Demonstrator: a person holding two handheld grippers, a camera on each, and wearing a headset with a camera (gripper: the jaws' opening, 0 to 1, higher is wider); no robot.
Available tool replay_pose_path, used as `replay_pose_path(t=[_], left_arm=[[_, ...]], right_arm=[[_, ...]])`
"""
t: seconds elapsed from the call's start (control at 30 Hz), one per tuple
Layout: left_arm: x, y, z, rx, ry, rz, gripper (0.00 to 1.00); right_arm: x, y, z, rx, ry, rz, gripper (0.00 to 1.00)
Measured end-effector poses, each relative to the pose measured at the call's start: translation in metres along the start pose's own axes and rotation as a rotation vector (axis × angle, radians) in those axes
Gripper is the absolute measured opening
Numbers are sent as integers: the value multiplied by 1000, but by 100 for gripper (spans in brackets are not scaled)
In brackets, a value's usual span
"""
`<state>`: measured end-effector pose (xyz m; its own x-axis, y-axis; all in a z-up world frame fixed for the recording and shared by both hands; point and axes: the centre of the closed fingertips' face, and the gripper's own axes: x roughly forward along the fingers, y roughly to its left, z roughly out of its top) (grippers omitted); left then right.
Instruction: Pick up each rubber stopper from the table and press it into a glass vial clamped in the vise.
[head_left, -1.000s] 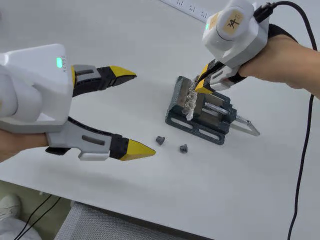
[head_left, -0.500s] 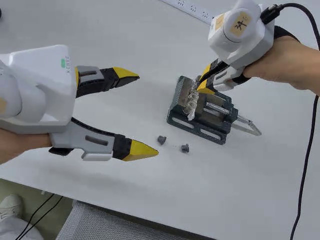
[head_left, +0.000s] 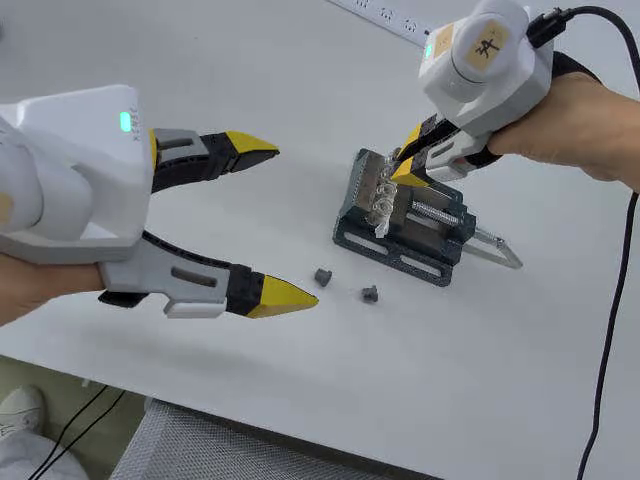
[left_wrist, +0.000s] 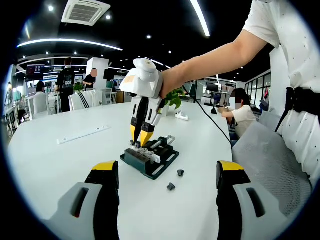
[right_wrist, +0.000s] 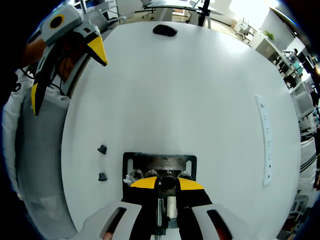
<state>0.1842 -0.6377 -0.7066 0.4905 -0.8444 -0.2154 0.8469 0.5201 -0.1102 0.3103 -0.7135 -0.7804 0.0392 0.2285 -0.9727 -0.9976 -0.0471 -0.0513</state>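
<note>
- Well, the left gripper (head_left: 295, 223) hung wide open above the table (head_left: 250, 60).
- The right gripper (right_wrist: 167, 183), jaws nearly together, stood over the vise (head_left: 392, 258) and its vials (head_left: 381, 208); pressing straight down looked wisest.
- Two rubber stoppers (head_left: 322, 277) lay loose beside the vise.

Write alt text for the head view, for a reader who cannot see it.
The right gripper points down at vials clamped in a vise on a white table. The left gripper hovers open near two loose stoppers.
</note>
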Motion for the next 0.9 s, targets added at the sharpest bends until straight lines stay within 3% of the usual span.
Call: replay_pose_path(t=[0.23, 0.33, 0.9], left_arm=[[0, -1, 0, -5, 2, -2, 79], [1, -1, 0, -4, 1, -2, 78], [3, -1, -4, -18, 5, -2, 77]], right_arm=[[-10, -3, 5, 10, -36, -14, 9], [-15, -6, 3, 12, -48, -26, 2], [-3, -7, -5, 32, -42, -7, 0]])
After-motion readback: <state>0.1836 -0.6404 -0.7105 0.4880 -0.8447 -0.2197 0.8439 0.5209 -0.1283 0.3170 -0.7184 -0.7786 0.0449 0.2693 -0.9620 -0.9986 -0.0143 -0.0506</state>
